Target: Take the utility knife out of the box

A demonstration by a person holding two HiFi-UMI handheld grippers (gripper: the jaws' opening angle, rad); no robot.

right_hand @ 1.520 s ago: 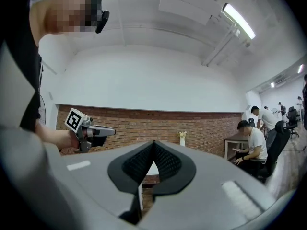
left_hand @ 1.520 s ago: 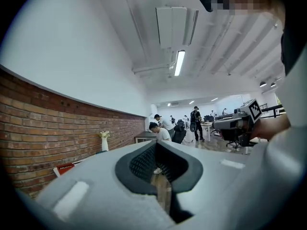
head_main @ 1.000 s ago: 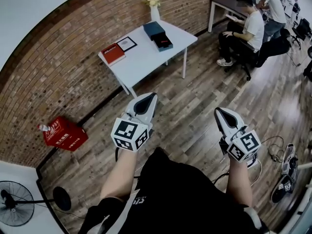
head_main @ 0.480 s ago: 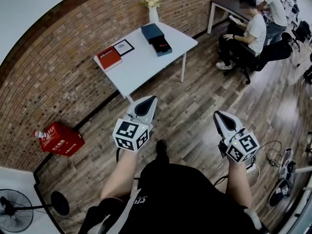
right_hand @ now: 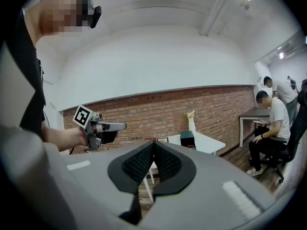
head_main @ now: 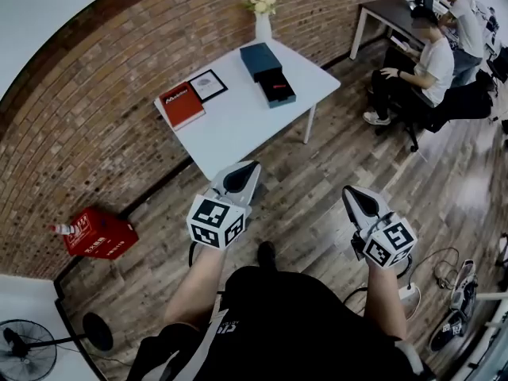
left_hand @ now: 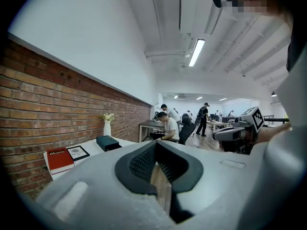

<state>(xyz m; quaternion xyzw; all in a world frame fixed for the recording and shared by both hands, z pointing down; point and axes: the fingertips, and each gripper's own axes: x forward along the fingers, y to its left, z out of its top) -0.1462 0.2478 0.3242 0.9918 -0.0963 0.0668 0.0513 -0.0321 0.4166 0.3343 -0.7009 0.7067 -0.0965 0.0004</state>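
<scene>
A teal box lies on the white table by the brick wall. Beside it is a dark open tray with something red inside; I cannot make out a knife. My left gripper hangs over the wooden floor just short of the table's near edge, shut and empty. My right gripper is level with it further right, also shut and empty. The left gripper view looks past its closed tips at the teal box. The right gripper sees the box beyond its closed tips.
A red book, a framed picture and a white vase of flowers share the table. A red crate and a fan stand on the floor at left. People sit at a dark desk at right; cables lie nearby.
Both grippers have moved forward toward the white table, which now sits closer and larger in the head view. Their jaws look the same as before.
</scene>
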